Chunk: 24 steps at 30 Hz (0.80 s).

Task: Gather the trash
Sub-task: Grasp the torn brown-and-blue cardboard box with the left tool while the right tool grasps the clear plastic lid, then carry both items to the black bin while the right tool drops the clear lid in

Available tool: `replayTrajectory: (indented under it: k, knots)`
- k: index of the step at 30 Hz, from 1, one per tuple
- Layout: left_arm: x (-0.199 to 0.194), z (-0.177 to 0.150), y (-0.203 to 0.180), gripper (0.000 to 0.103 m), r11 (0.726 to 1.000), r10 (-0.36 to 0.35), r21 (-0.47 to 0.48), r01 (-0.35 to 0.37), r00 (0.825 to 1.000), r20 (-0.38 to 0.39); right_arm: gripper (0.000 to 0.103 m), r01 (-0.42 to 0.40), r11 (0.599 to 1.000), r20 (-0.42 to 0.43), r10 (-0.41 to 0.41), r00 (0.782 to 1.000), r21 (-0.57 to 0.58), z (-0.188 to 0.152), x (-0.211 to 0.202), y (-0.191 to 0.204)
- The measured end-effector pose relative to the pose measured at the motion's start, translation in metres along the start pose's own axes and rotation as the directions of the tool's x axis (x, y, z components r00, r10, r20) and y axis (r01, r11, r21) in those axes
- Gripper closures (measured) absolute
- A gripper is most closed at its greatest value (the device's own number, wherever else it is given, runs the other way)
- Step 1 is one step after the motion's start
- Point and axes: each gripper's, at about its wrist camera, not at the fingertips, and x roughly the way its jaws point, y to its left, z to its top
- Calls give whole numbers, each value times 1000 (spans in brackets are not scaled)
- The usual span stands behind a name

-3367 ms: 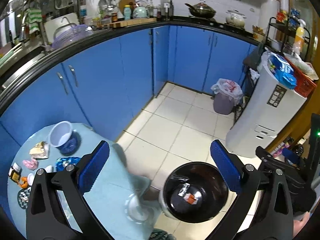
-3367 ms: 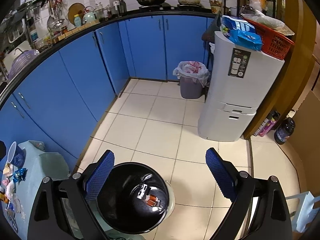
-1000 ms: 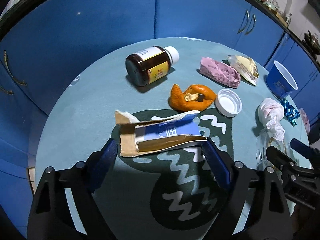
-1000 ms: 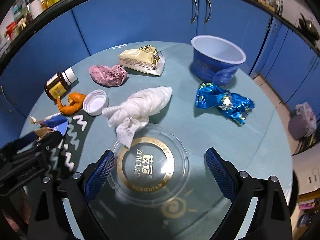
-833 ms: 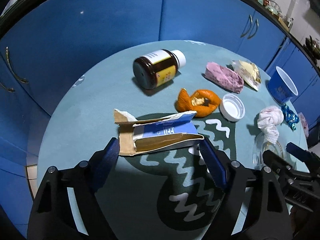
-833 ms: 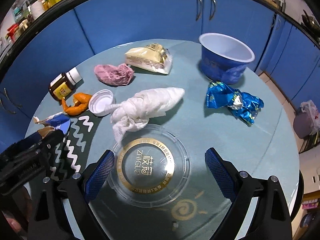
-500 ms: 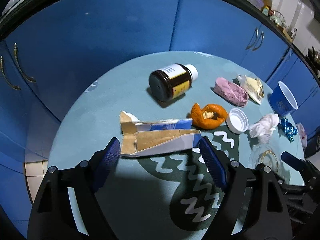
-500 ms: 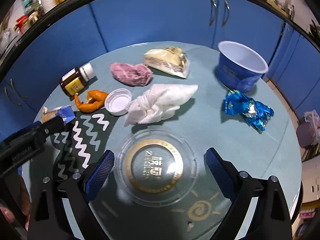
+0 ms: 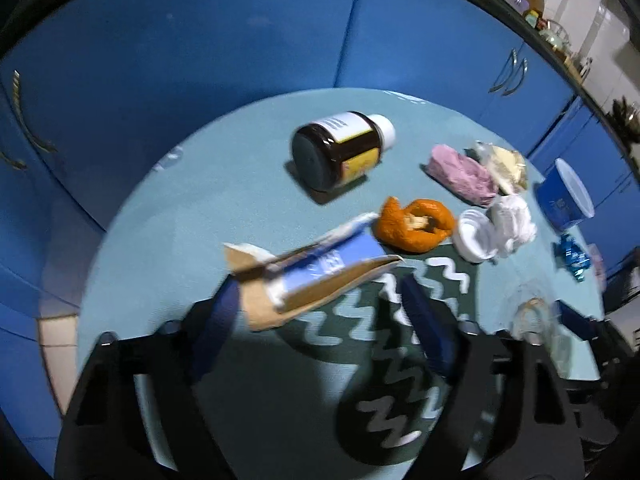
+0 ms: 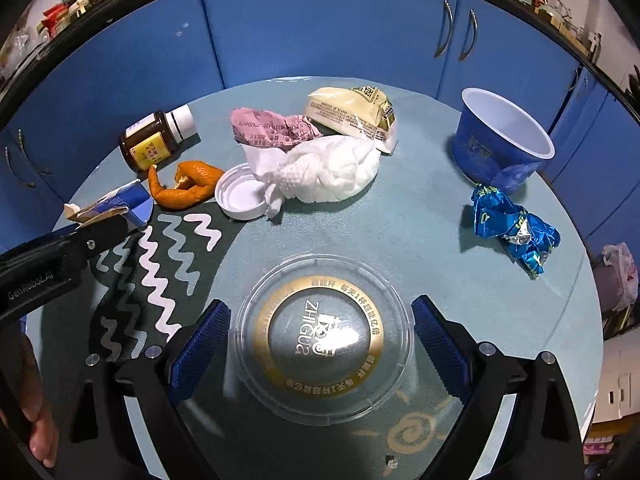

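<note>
A torn blue-and-brown carton (image 9: pixel 320 264) lies tilted and blurred between the jaws of my left gripper (image 9: pixel 316 292), which are opening; its left end is close to the left pad, and I see no pad pressing on it. My right gripper (image 10: pixel 319 305) is open, its blue pads either side of a clear plastic lid (image 10: pixel 324 332) with a gold ring, with gaps on both sides. Beyond lie a brown bottle (image 10: pixel 154 142), orange peel (image 10: pixel 184 192), a white cap (image 10: pixel 240 196), a tissue wad (image 10: pixel 328 168), a pink wrapper (image 10: pixel 272 128) and a yellow pouch (image 10: pixel 352 110).
Everything sits on a round teal table (image 10: pixel 400 220) ringed by blue cabinets (image 10: pixel 320 28). A dark mat with zigzags (image 10: pixel 160 260) lies at the left. A blue cup (image 10: pixel 500 140) and blue foil wrapper (image 10: pixel 512 224) are at the right. A hand (image 10: pixel 32 400) shows at bottom left.
The carton has tipped and swung, its right end now pointing up toward the orange peel. The left jaws stand wider than half a second ago. The clear lid sits closer between the right fingers.
</note>
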Motion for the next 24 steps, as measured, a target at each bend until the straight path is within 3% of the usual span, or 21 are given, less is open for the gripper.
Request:
replayTrajectory:
  k: [4, 9, 14, 16, 18, 24]
  knots:
    - [-10, 4, 0, 3, 999, 24, -33, -22, 997, 67, 13, -3, 1000, -2, 3, 1000, -3, 1, 3, 2]
    - [9, 13, -7, 3, 994, 110, 8, -110, 993, 49, 13, -5, 1000, 1, 5, 1000, -6, 2, 5, 3]
    - [20, 10, -10, 4, 992, 119, 38, -120, 993, 23, 13, -8, 1000, 5, 8, 1000, -12, 2, 6, 1]
    - [20, 9, -12, 5, 992, 120, 45, -121, 992, 25, 15, -4, 1000, 10, 4, 1000, -12, 2, 6, 1]
    - [18, 9, -12, 15, 991, 124, 50, -125, 992, 31, 17, -4, 1000, 12, 4, 1000, -12, 2, 4, 1]
    - [10, 7, -8, 17, 990, 131, 45, -133, 990, 50, 18, 12, 1000, 19, -12, 1000, -10, 0, 0, -1]
